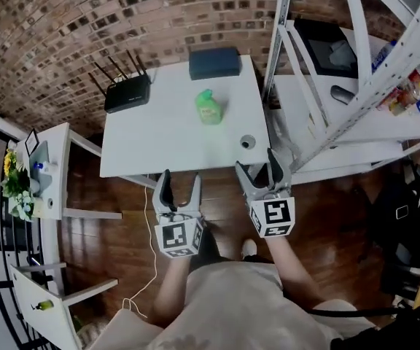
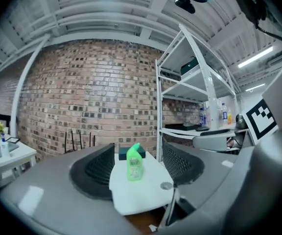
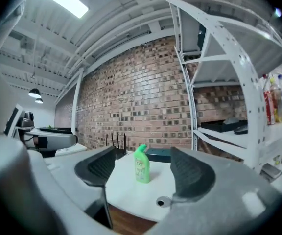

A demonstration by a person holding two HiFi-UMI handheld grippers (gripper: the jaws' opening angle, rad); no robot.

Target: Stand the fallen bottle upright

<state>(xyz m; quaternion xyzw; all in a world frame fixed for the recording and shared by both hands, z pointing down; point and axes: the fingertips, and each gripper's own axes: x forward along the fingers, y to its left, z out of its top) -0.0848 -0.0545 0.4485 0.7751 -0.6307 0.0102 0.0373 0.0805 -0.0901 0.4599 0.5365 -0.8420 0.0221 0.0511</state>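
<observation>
A green bottle (image 1: 209,108) stands upright near the middle of the white table (image 1: 144,148). Both gripper views show the bottle (image 2: 134,163) (image 3: 141,164) framed between the jaws from a distance, and nothing touches it. My left gripper (image 1: 180,177) hangs off the table's near edge above the wooden floor, open and empty. My right gripper (image 1: 257,162) is just beyond the table's near right corner, its jaws spread wide with nothing between them. Both point level toward the table and the brick wall.
A black router (image 1: 127,92) with antennas and a dark blue box (image 1: 214,63) sit at the table's far edge. A small round grey cap (image 1: 247,141) lies near the right front corner. A white shelving rack (image 1: 319,86) stands at the right. A side table with flowers (image 1: 17,181) is at the left.
</observation>
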